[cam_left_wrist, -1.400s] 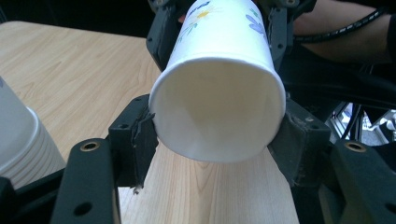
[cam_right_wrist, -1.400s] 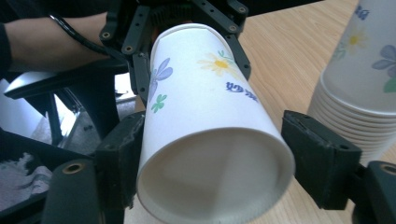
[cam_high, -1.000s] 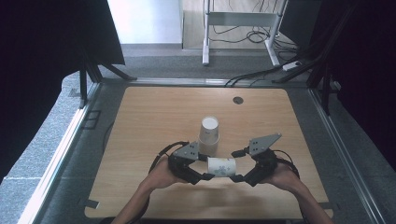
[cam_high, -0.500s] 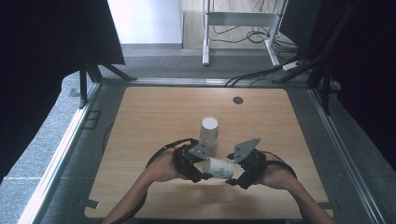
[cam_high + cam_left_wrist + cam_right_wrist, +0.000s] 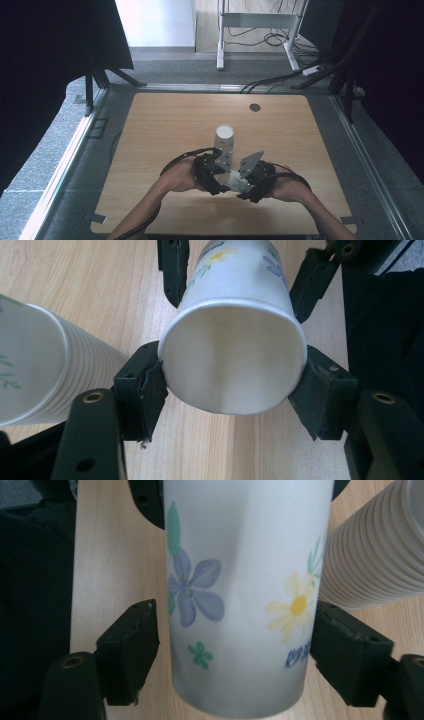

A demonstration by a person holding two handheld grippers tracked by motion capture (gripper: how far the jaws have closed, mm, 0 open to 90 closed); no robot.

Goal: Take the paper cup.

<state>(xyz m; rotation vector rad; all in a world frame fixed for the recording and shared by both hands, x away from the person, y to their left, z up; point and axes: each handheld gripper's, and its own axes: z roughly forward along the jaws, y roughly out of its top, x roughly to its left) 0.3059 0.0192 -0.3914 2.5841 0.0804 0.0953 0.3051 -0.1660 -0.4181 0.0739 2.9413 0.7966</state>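
Paper cup [image 5: 232, 360] pinched by left gripper [image 5: 232, 385]; right gripper [image 5: 235, 645] closing, left pad apart.

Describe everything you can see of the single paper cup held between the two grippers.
The paper cup is white, apparently thin paper, printed with blue and yellow flowers, green leaves and blue lettering. It lies on its side above the wooden table, empty. The left gripper pinches it near the rolled rim, squeezing the mouth slightly oval. The right gripper, whose jaws have just been closing, flanks the base end; the left pad leaves a small gap. The cup stack stands beside it.
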